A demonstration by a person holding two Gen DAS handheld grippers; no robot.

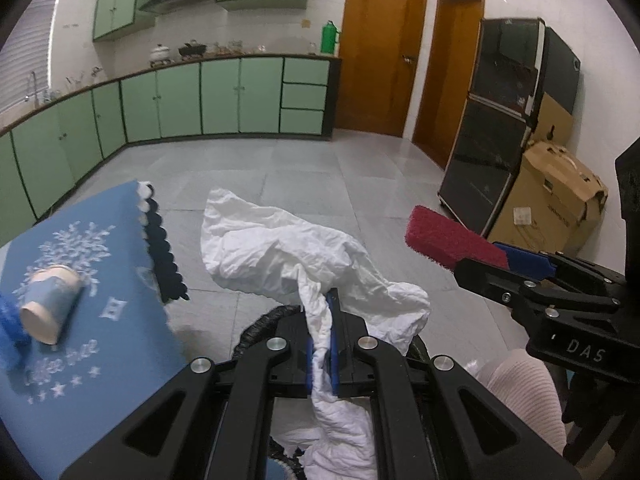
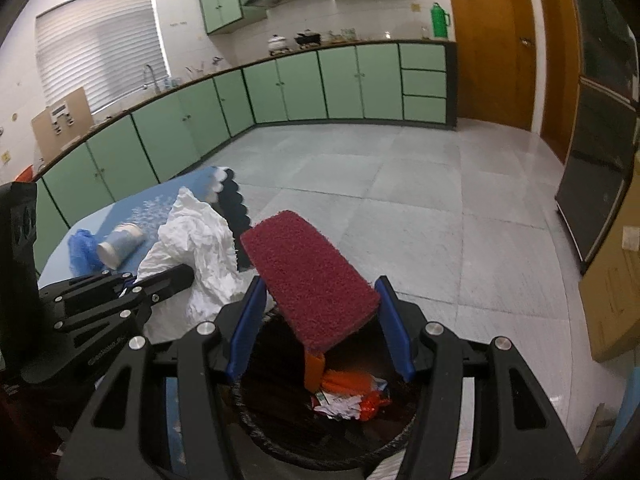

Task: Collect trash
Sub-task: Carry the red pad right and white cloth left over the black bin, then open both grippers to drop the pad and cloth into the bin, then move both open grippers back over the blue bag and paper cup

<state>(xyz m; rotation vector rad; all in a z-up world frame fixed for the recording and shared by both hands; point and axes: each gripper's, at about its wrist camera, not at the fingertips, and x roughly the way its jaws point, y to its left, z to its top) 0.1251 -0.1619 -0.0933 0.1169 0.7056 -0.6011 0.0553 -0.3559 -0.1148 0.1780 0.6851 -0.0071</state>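
Kitchen floor (image 2: 400, 208), bin (image 2: 320, 440), gripped sponge (image 2: 312, 276)

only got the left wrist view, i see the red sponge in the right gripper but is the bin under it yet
observer: yes. In the right wrist view the right gripper holds the red sponge directly over the open mouth of the black-lined bin.
operator: anything in the bin already
observer: orange wrappers and white paper scraps lie at the bottom.
operator: is that sponge red all the way through
observer: no, its underside is an orange layer, showing at the end nearest the camera.
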